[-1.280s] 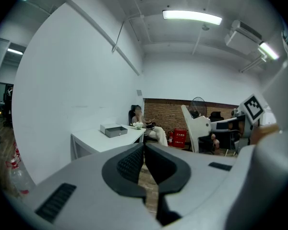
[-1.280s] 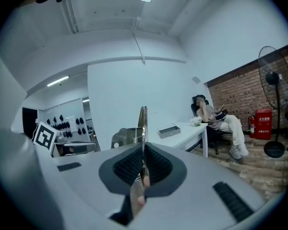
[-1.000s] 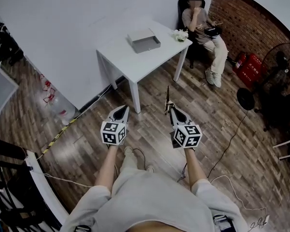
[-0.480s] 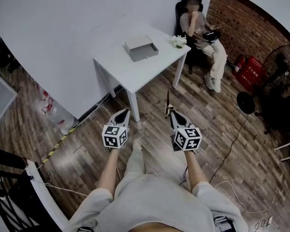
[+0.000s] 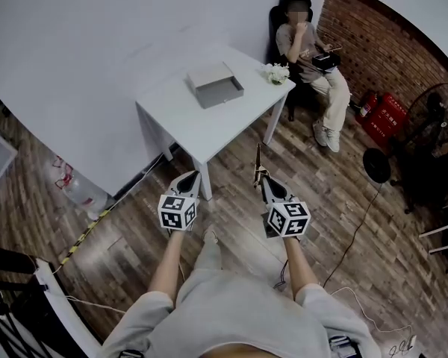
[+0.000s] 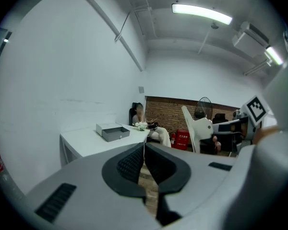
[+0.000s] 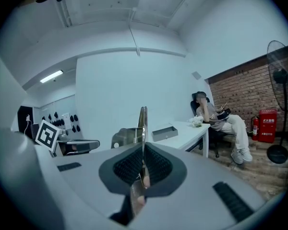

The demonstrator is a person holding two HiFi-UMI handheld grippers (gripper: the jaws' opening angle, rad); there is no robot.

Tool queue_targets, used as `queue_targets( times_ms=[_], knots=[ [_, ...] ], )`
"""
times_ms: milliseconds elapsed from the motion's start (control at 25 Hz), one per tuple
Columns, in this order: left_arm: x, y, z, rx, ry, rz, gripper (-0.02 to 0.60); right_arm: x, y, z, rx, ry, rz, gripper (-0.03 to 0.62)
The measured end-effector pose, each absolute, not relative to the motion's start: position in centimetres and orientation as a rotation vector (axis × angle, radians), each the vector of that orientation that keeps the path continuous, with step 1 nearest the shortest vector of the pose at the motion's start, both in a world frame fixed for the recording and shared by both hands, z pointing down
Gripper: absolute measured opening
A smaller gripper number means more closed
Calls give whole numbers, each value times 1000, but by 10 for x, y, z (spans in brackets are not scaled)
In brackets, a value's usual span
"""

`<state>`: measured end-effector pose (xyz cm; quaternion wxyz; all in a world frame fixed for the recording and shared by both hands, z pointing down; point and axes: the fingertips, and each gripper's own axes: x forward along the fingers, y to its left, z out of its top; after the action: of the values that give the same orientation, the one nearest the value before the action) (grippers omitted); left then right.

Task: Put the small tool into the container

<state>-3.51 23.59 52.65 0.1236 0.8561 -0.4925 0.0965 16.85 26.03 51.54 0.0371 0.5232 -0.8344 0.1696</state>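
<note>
A thin metal small tool [image 5: 258, 161] stands up out of my right gripper [image 5: 263, 179], which is shut on its lower end; in the right gripper view the tool [image 7: 142, 123] rises between the pressed pads. My left gripper [image 5: 192, 176] is beside it, shut with nothing in it, its jaws meeting at the tips in the left gripper view [image 6: 144, 146]. Both hang over the wooden floor, short of the white table [image 5: 172, 118]. The grey open container [image 5: 214, 85] lies on the table's far part, also visible as a container [image 6: 113, 132] and container [image 7: 164, 132] in the gripper views.
A person [image 5: 308, 42] sits on a chair beyond the table's right end, next to a small bunch of white flowers [image 5: 277, 72]. Red fire extinguishers [image 5: 383, 115] and a standing fan [image 5: 435, 104] stand by the brick wall. Cables [image 5: 358, 222] run over the floor on the right.
The view has closed in on the table, which now sits lower and further left in the head view. Both grippers keep their pose, the right still holding the tool.
</note>
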Motion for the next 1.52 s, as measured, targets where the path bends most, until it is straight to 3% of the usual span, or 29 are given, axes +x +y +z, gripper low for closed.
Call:
queue_targets(
  times_ms=[760, 1520],
  knots=[
    [-76, 27, 518, 2506, -1348, 252, 14, 123, 69, 503, 1653, -2492, 514, 2],
    [-99, -70, 525, 2559, -1259, 279, 14, 97, -11, 511, 1748, -2428, 512, 2]
  ],
)
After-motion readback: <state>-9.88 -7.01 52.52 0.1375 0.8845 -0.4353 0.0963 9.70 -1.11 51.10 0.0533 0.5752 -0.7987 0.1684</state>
